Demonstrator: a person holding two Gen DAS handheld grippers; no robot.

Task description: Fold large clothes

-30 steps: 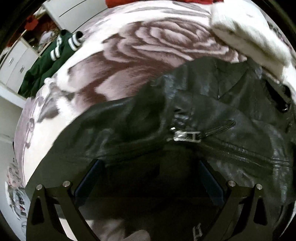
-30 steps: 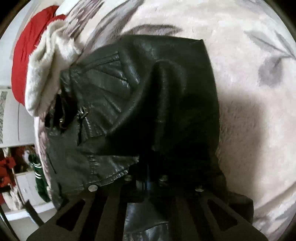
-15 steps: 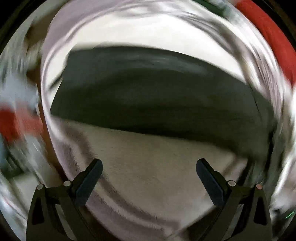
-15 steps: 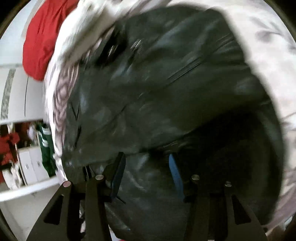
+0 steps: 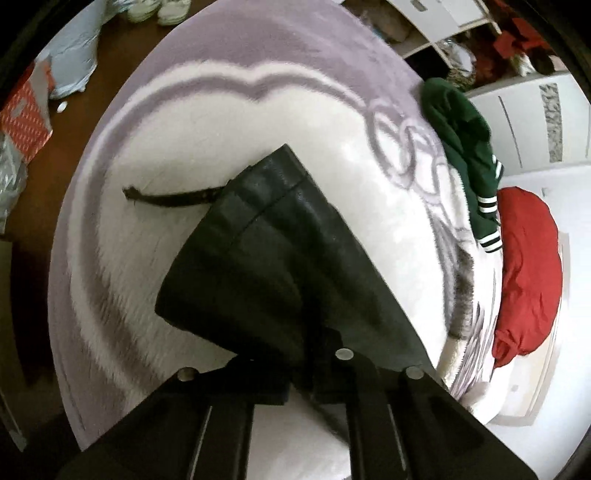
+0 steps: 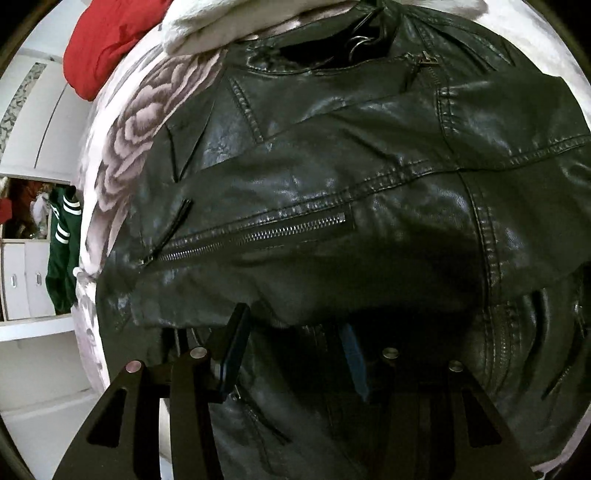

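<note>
A black leather jacket (image 6: 332, 177) with a silver chest zipper lies spread on a rose-patterned blanket (image 6: 140, 122). My right gripper (image 6: 291, 350) is open just above the jacket's lower part, holding nothing. In the left wrist view my left gripper (image 5: 306, 376) is shut on a fold of the black jacket (image 5: 280, 258), which hangs out ahead of it over the white and lilac blanket (image 5: 192, 122). A thin black strap (image 5: 166, 197) trails from the jacket across the blanket.
A green garment with white stripes (image 5: 465, 147) and a red one (image 5: 524, 273) lie at the blanket's edge. A cream fleece (image 6: 221, 26) lies by the jacket's collar. White cabinets (image 6: 26, 284) stand beyond. Boxes and bags (image 5: 26, 107) sit on the floor.
My left gripper swung away from the zipper area and closed on a fold of the jacket. My right gripper let go of the jacket and opened, now hovering over its front.
</note>
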